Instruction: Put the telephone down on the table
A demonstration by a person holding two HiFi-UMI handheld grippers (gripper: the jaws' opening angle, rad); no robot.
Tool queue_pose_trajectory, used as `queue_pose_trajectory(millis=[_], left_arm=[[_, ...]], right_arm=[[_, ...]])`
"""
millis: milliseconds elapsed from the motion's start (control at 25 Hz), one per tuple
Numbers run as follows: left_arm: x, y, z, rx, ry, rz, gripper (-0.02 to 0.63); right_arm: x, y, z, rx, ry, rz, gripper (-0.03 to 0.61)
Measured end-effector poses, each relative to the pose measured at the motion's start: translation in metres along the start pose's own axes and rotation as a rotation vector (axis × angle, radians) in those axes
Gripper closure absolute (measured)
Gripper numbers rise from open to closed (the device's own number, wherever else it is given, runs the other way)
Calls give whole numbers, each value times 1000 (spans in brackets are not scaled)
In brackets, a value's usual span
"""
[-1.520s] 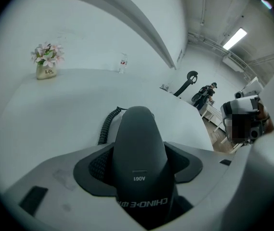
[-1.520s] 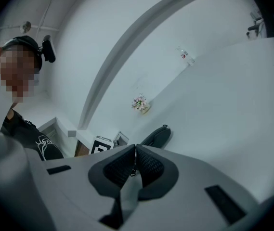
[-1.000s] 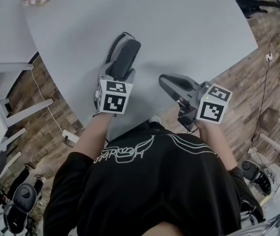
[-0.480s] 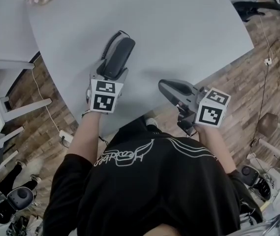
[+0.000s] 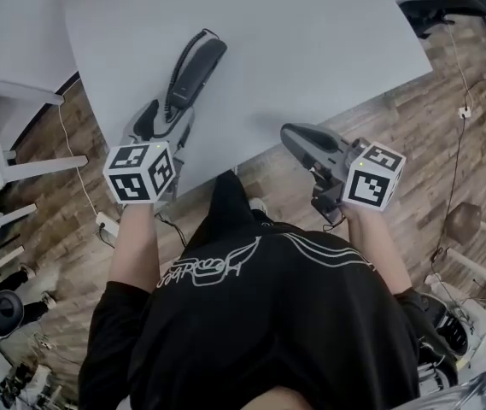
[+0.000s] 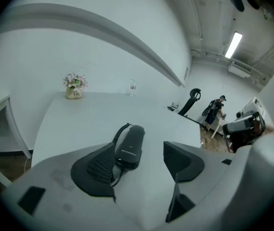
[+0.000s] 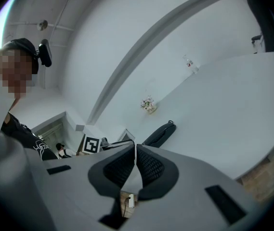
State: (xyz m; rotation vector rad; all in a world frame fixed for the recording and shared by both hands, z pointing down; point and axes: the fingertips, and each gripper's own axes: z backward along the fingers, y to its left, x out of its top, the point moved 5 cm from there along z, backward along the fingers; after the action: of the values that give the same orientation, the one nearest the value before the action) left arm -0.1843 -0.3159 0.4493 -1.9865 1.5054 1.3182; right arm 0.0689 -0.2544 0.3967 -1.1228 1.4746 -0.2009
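Observation:
The black telephone handset (image 5: 193, 73) lies flat on the grey table (image 5: 311, 49), its cord (image 5: 174, 68) along its left side. My left gripper (image 5: 167, 120) sits just behind the handset's near end, over the table's edge. Its jaws have just been opening and stand wide, and neither pad presses the phone. In the left gripper view the handset (image 6: 129, 146) rests ahead of the left gripper (image 6: 141, 160), partly behind the left pad. My right gripper (image 5: 289, 135) hovers beside the table edge, shut and empty. The right gripper view has the handset (image 7: 158, 134) beyond the right gripper (image 7: 136, 150).
A small pot of flowers (image 6: 74, 84) stands at the table's far corner. Black office chairs (image 5: 447, 7) are at the upper right on the wooden floor. A white frame (image 5: 20, 92) stands left of the table. A person (image 6: 217, 110) stands far off.
My left gripper has drawn back toward me and to the left, off the handset, which stays on the table. The right gripper has shifted a little.

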Motion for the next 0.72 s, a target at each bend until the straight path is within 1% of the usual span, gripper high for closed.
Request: queue_pose_trajectory(millis=[80, 200, 280, 400, 480, 560, 640, 720], left_arm=[[6, -17, 23, -44, -55, 41, 299], [18, -49, 56, -171, -146, 117, 304], [26, -71, 75, -243, -194, 158, 334], [32, -102, 101, -310, -232, 154, 407], [30, -123, 121, -346, -240, 134, 452], [23, -141, 143, -376, -238, 126, 482], [16, -152, 159, -393, -240, 141, 521], [13, -158, 171, -395, -250, 139, 579]], right_arm=[[-2, 10, 8, 5, -3, 28, 538], [-2, 28, 17, 29, -8, 75, 538], [0, 39, 22, 57, -8, 100, 538], [2, 56, 31, 99, -5, 136, 538], [0, 71, 37, 131, -4, 165, 538], [-5, 88, 43, 164, 2, 197, 538], [-10, 103, 47, 192, 11, 226, 538], [-12, 115, 50, 218, 13, 251, 538]])
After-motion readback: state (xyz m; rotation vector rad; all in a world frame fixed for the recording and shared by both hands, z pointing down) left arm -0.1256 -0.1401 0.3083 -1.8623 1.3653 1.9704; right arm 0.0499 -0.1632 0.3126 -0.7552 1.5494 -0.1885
